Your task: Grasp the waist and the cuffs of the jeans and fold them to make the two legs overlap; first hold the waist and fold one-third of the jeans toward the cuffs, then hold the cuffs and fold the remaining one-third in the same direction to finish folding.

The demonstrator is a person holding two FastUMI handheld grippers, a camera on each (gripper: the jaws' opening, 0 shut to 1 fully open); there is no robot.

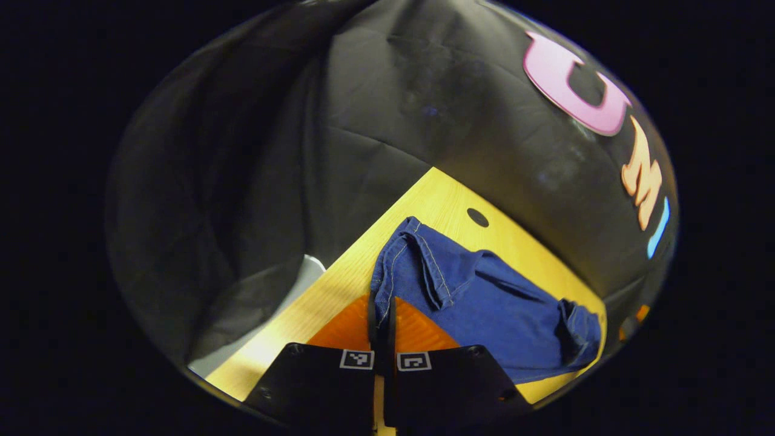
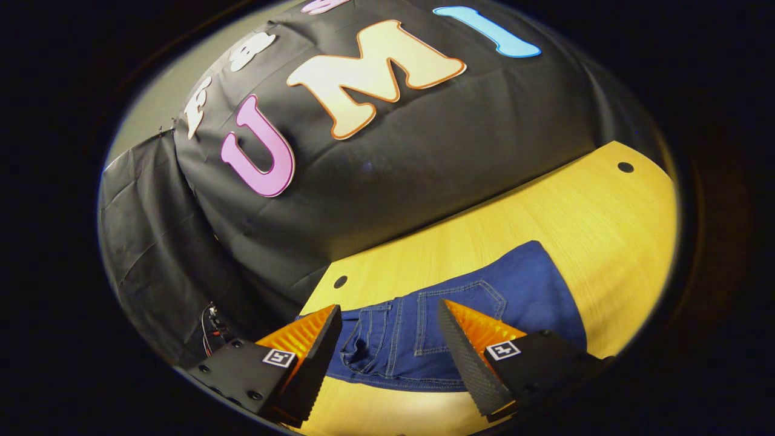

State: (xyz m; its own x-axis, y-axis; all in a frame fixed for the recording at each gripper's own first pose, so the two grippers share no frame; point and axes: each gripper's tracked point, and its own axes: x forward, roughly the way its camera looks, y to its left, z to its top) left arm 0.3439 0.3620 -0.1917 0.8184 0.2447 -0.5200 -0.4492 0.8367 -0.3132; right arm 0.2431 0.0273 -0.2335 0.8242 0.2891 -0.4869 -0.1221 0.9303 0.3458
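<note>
Denim fills the near part of the wooden table point(image 1: 448, 194) in the left gripper view, where the left gripper point(image 1: 381, 327) has its fingers pressed together on an edge of the jeans point(image 1: 484, 297), the cloth lifted and draped away to the right. In the right gripper view the right gripper point(image 2: 387, 339) stands wide apart above the jeans point(image 2: 424, 339), which lie flat on the table point(image 2: 605, 212), pocket side up, near the front edge; neither finger touches the fabric.
</note>
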